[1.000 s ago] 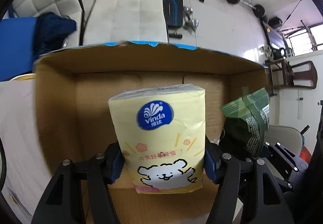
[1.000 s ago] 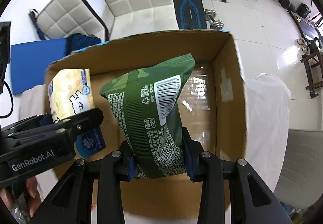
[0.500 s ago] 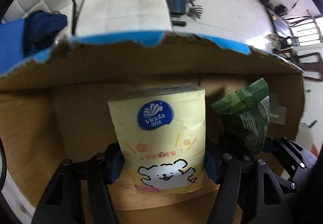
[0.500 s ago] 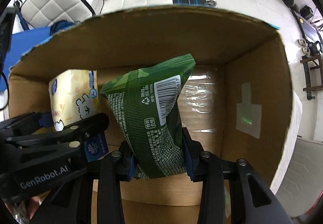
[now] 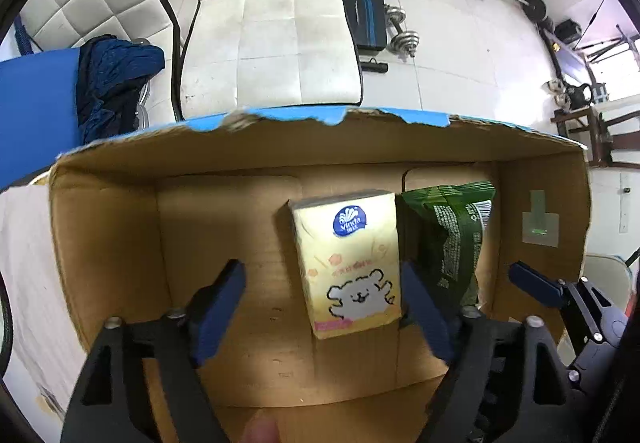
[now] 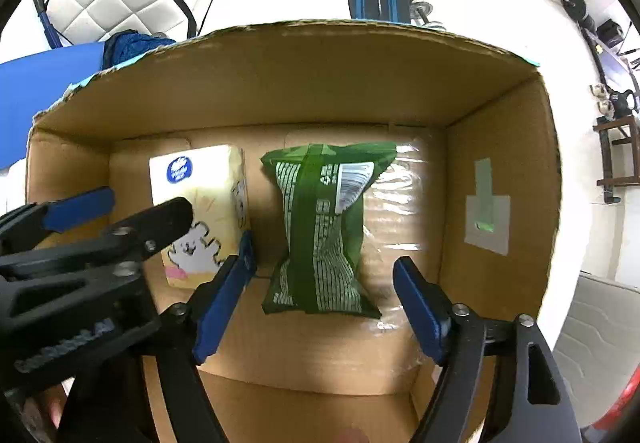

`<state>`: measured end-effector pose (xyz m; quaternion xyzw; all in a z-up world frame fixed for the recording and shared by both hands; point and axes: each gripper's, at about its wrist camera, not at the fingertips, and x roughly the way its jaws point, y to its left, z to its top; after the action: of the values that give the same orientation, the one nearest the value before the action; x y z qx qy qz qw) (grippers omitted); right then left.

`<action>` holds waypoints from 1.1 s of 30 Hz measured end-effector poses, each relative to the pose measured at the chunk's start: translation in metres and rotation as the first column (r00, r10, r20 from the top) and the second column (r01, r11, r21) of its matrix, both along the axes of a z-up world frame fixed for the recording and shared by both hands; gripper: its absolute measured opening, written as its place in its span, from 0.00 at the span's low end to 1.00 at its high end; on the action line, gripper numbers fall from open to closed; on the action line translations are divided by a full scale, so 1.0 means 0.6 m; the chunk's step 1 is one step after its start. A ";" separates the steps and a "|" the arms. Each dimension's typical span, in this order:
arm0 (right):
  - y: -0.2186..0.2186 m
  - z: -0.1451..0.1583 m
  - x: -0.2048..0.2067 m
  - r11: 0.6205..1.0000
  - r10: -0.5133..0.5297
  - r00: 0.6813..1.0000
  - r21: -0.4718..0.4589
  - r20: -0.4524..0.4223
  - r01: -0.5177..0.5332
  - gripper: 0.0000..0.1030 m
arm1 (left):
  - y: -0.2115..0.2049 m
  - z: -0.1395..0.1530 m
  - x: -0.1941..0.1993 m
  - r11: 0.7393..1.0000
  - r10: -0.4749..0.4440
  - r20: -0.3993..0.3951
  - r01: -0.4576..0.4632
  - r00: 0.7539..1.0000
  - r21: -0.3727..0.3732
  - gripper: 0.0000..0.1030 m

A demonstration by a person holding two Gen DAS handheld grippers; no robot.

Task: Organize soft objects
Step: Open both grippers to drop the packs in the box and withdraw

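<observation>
Both grippers point down into an open brown corrugated cardboard box (image 6: 304, 83) with a torn blue-taped top edge.

Left gripper (image 5: 324, 303): jaws opening, blue pads spread wide. The pale yellow rectangular soft pack of tissues (image 5: 348, 263) sits between them but nearer the right-hand pad; a clear gap shows on the other side, so no pad presses on it. The pack lies on the box floor, long axis running from the gripper toward the far wall, printed face up. Its far end carries a round blue logo reading "Vinda"; below that are small orange flower marks and a line of characters too blurred to read, then a white cartoon dog outlined in black near the close end.

Right gripper (image 6: 324, 283): jaws opening, pads well clear of both sides of the green crinkled plastic snack bag (image 6: 320, 227), which lies loose on the box floor between them. The bag's long axis also runs toward the far wall, its back seam up. White fine print runs in columns along the seam, too small to read; a recycling symbol and a white barcode panel sit near the far end.

The two packs lie side by side, roughly parallel, just apart, the tissues on the left. In the right wrist view the left gripper's black frame covers part of the tissue pack; its blurred lettering cannot be read.

A grey tape patch (image 6: 486, 211) is stuck on the box's right inner wall. Behind the box stand white quilted chairs (image 5: 276, 23).
</observation>
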<state>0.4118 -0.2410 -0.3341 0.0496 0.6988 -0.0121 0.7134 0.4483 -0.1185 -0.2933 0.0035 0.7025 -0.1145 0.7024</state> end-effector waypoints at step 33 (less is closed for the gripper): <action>0.033 0.253 -0.302 0.999 -0.009 0.954 -0.028 0.300 0.018 1.00 | 0.090 0.243 -0.304 0.994 0.067 0.408 -0.097 0.911 0.054 0.92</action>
<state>0.2304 -0.2212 -0.1820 0.0446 0.5821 -0.0199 0.8116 0.2662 -0.0645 -0.1474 0.0234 0.5450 -0.0557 0.8362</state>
